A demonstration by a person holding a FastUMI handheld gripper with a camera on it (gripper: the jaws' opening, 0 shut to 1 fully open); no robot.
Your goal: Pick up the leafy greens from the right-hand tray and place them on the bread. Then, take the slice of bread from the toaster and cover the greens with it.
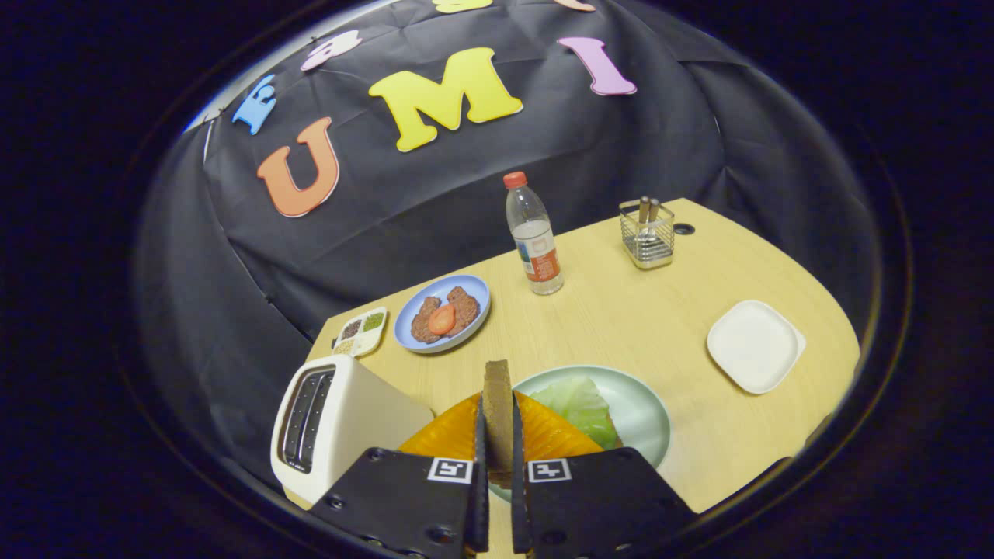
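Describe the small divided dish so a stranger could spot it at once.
On the light wooden table, find the white toaster. Beyond it, beside the round blue plate of brown patties, sits the small white divided dish. Alone among the dishes, it has compartments, filled with dark and green bits.

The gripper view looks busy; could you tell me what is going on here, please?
A person's handheld tongs are shut on a slice of bread, held upright on edge. Just beyond it, leafy greens already lie on a pale green plate. The toaster stands beside the tongs, so covering the greens is what remains.
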